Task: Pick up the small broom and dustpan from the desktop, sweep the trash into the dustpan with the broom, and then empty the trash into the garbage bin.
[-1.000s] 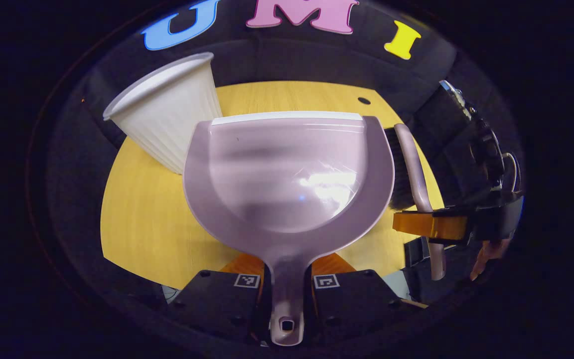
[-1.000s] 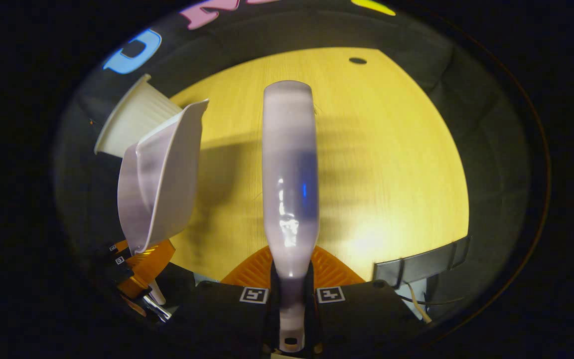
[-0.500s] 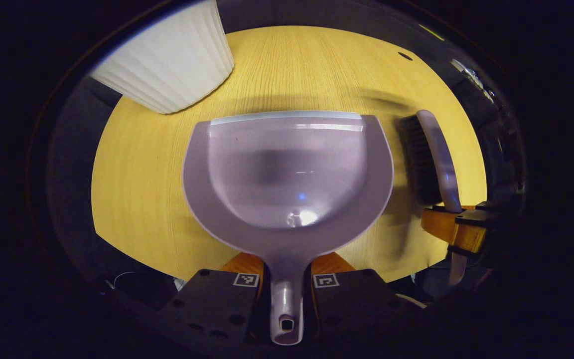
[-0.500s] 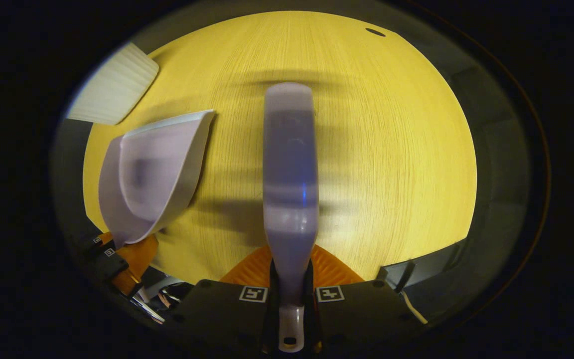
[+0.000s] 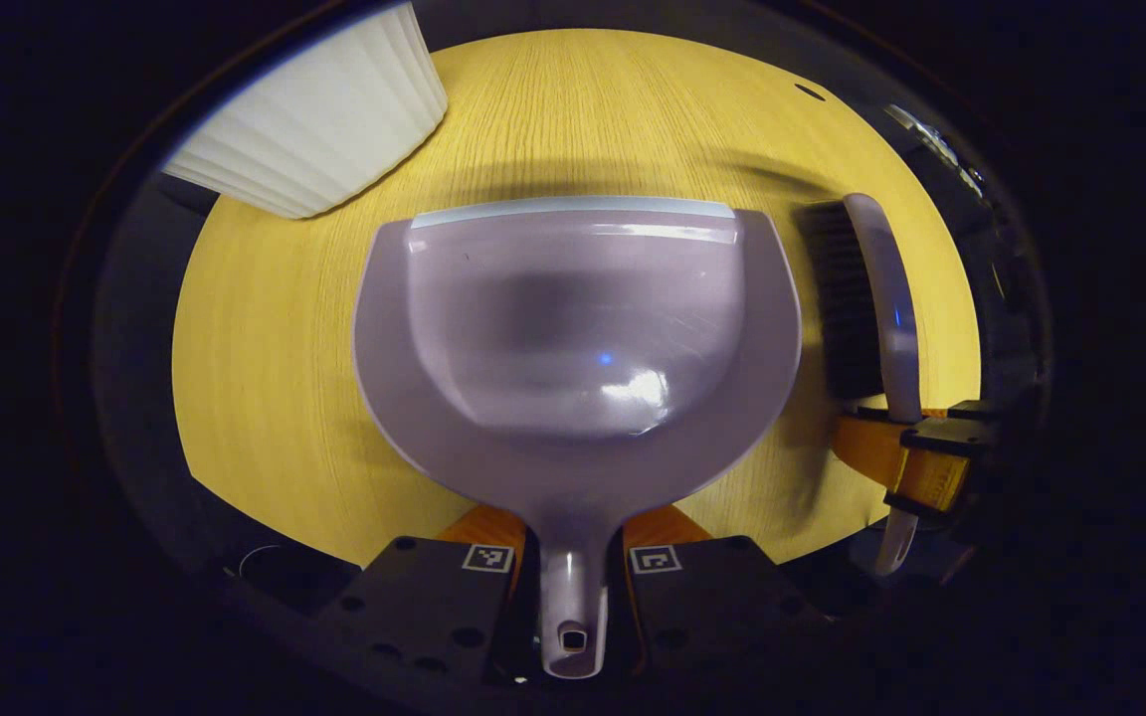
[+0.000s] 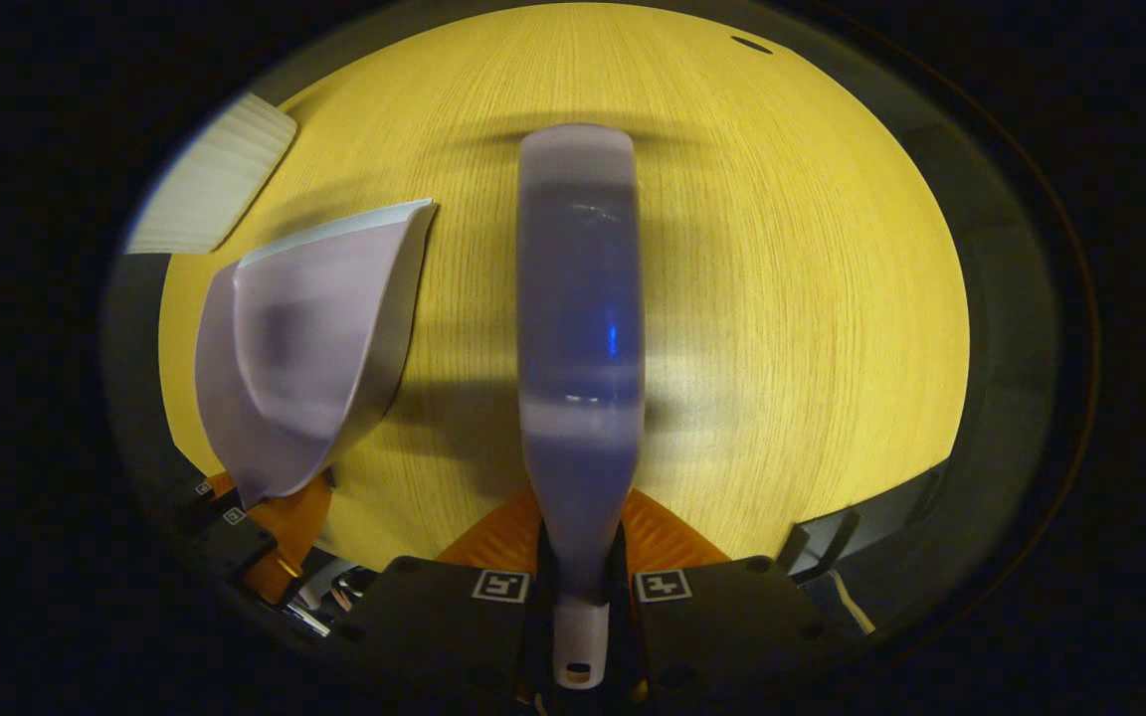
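A lilac dustpan (image 5: 573,338) lies flat over the yellow wooden desktop (image 5: 275,378), its handle clamped in my left gripper (image 5: 571,587), which is shut on it. The pan looks bare inside. My right gripper (image 6: 581,597) is shut on the handle of the small lilac broom (image 6: 579,328), whose back faces the camera. In the left gripper view the broom (image 5: 881,298) shows its dark bristles just right of the pan, with the right gripper (image 5: 916,457) below it. In the right gripper view the dustpan (image 6: 304,338) sits left of the broom. A white ribbed garbage bin (image 5: 319,129) stands at the far left.
The bin (image 6: 210,179) shows at the desktop's left edge. A small dark hole (image 6: 751,44) marks the desktop's far right part. Dark booth cloth surrounds the desktop (image 6: 812,298).
Both grippers have tipped down from the bin toward the desktop, and dustpan and broom now hang lower and closer to the wood. The bin has slid toward the upper left.
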Tool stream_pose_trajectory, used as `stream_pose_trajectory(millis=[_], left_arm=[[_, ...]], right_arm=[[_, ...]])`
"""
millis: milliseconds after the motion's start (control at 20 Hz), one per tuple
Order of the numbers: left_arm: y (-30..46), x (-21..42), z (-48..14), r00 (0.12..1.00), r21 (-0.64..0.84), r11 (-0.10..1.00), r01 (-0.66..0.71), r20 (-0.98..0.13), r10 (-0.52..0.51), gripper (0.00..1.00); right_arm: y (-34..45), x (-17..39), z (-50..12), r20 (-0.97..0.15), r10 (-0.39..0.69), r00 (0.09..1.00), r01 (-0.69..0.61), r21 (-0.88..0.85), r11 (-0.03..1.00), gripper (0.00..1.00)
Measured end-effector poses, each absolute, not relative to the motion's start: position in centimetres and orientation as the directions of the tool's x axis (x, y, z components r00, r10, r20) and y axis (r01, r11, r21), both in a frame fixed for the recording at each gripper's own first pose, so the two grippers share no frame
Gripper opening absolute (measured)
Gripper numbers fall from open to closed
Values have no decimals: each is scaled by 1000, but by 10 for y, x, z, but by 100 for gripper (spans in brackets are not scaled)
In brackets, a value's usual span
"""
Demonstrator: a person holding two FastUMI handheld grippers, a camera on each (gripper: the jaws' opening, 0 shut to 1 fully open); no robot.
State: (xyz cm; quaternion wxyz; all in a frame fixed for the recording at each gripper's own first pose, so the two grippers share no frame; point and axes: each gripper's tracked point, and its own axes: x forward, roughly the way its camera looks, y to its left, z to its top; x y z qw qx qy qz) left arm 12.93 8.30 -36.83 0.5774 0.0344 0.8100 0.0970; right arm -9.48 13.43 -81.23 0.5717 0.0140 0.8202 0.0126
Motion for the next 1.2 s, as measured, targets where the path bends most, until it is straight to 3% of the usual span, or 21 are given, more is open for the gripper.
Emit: stream_pose_trajectory(millis=[100,200,250,300,400,450,500,850,950,1050,1200], left_arm=[[80,128,-368,-340,195,978,-69,-926,161,29],[74,123,-365,-372,177,982,-66,-918,140,46],[75,122,-364,-371,182,981,-62,-917,146,67],[76,127,-364,-351,188,980,-59,-923,155,88],[74,127,-356,-362,183,981,-58,-920,150,86],[73,127,-353,-362,180,982,-62,-921,146,86],[72,127,-350,-363,180,981,-69,-921,143,86],[57,129,-311,-280,120,992,-35,-954,106,86],[54,127,-279,-218,116,992,42,-968,123,86],[53,137,-240,-66,156,981,118,-984,164,86],[32,157,-176,213,133,981,143,-972,101,86]], right_arm=[[132,-95,-809,-937,38,-348,5,38,999,27],[134,-97,-806,-933,37,-359,2,39,999,33],[134,-98,-804,-932,38,-360,3,40,999,42],[135,-98,-804,-932,44,-360,12,43,999,61],[133,-97,-803,-935,37,-353,14,34,999,100],[131,-95,-802,-938,29,-347,16,25,1000,92],[132,-94,-800,-940,30,-341,23,24,999,99],[137,-84,-766,-965,49,-259,13,47,999,99],[130,-72,-735,-992,32,-124,-37,36,999,99],[126,-58,-686,-997,52,52,-95,47,994,99],[129,-40,-594,-936,106,337,-80,83,993,99]])
